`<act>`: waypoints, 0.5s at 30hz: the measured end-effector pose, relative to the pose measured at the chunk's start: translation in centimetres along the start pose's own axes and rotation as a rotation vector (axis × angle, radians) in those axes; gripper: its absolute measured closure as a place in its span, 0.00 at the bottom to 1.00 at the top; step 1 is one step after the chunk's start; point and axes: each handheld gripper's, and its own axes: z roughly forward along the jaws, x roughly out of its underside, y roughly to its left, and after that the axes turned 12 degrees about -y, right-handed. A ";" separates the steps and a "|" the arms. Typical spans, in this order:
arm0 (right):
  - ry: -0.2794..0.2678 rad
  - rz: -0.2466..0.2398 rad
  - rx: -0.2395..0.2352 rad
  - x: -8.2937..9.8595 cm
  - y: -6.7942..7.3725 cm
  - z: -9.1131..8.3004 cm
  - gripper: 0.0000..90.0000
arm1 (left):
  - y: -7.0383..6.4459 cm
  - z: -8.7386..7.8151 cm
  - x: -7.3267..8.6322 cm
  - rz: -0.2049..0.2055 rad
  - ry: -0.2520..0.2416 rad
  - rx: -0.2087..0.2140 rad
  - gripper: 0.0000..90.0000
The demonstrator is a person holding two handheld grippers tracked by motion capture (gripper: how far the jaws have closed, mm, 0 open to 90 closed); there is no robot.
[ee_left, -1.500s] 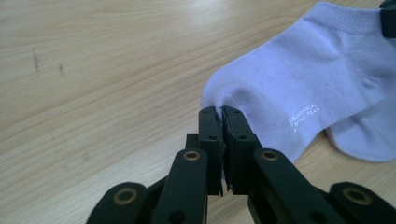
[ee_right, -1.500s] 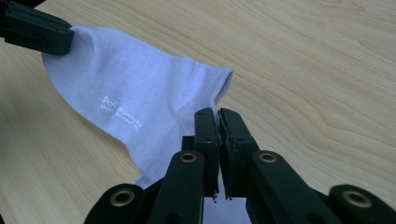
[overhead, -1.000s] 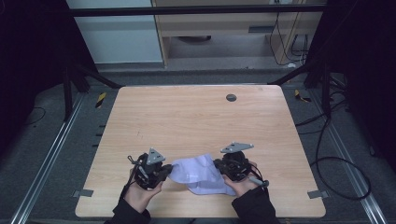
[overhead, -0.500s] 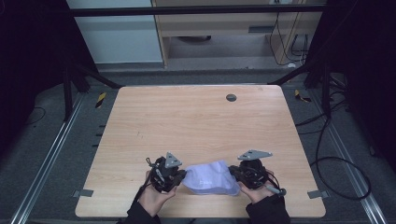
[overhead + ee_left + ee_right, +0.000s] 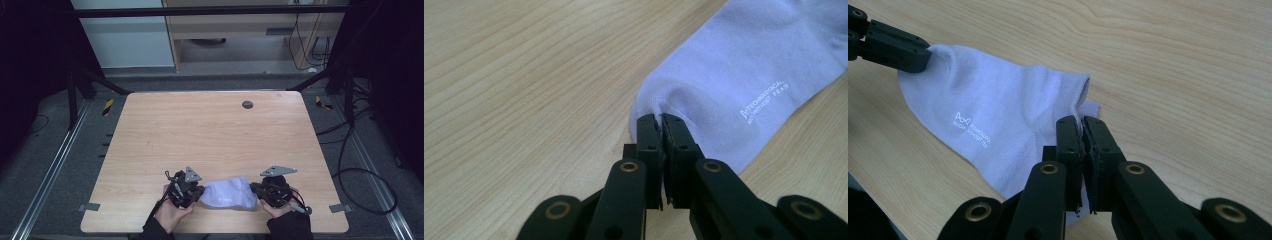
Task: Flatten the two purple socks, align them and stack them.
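With both the left gripper and right gripper clamped on thin edges of the pale lilac cotton sock low in the frame, an uneven pull could slip the fabric free.

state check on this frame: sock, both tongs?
sock: pale lilac, lying on the table near the person's edge, stretched between the two tongs, printed side up
left tongs: shut on the sock's toe end
right tongs: shut on the sock's cuff end
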 end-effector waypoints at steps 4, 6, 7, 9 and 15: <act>0.015 0.000 0.004 0.4 -0.3 0.2 0.96 | -0.1 0.5 0.2 -0.001 0.015 0.006 0.96; 0.023 0.001 0.009 0.5 -0.5 0.3 0.96 | -0.1 0.8 0.3 0.003 0.017 0.005 0.96; 0.027 0.005 0.009 0.5 -0.5 0.3 0.96 | 0.0 0.9 0.4 0.002 0.018 0.005 0.96; 0.027 0.003 0.011 0.7 -0.7 0.5 0.96 | 0.0 1.0 0.5 0.001 0.017 0.002 0.96; 0.046 0.000 0.012 1.0 -0.9 1.1 0.95 | 0.1 1.2 0.6 0.008 0.020 -0.003 0.95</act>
